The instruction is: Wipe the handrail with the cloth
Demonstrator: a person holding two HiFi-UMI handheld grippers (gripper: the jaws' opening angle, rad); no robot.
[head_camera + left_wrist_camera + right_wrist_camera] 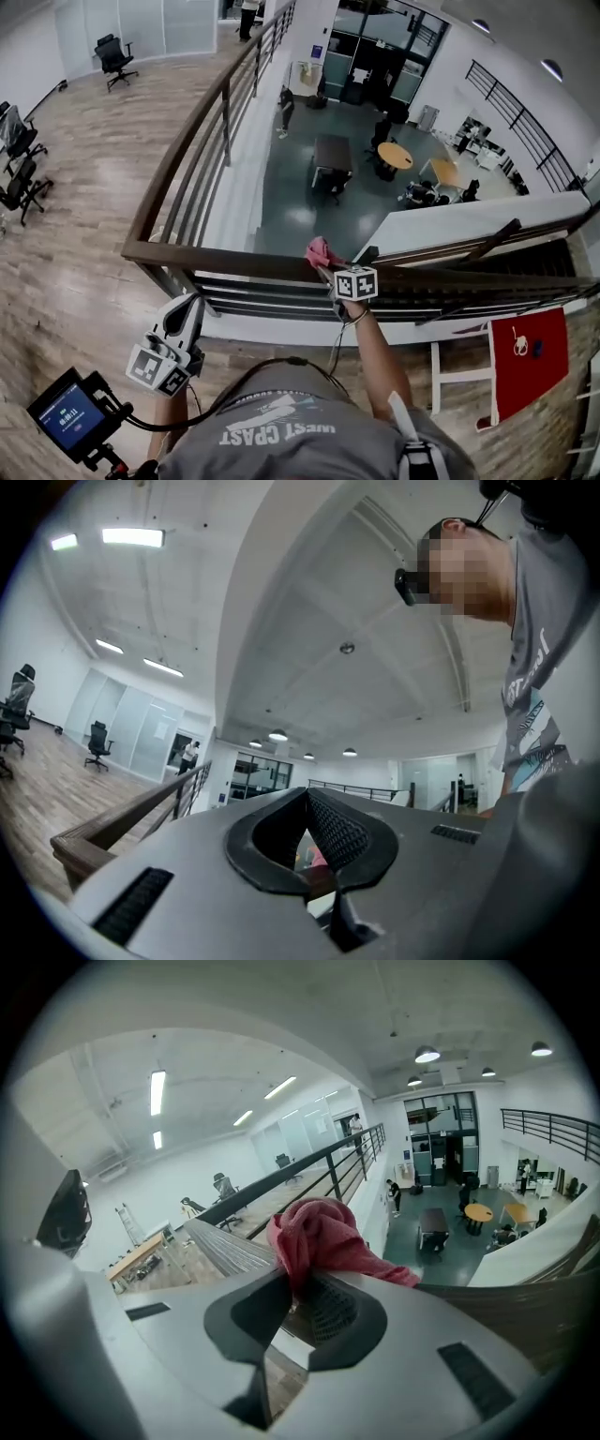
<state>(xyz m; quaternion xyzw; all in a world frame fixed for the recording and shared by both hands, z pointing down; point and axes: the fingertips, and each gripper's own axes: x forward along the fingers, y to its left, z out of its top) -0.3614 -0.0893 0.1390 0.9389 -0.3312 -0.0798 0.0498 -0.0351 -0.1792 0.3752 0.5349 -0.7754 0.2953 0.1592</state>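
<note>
The brown wooden handrail point(234, 261) runs left to right across the head view, and a second stretch point(202, 112) leads away from its left corner. A pink cloth point(319, 250) rests on top of the near rail, and my right gripper point(327, 269) is shut on it. In the right gripper view the cloth point(319, 1237) bunches up out of the right gripper point(300, 1283), with the rail point(525, 1307) to its right. My left gripper point(185, 314) is held low by the person's body, away from the rail. It points upward, and in the left gripper view the left gripper point(307, 794) is shut on nothing.
Past the rail is a drop to a lower floor with tables point(394, 155) and chairs. Office chairs point(114, 58) stand on the wooden floor at left. A small screen point(67, 415) hangs at lower left. A red panel point(530, 361) lies at lower right.
</note>
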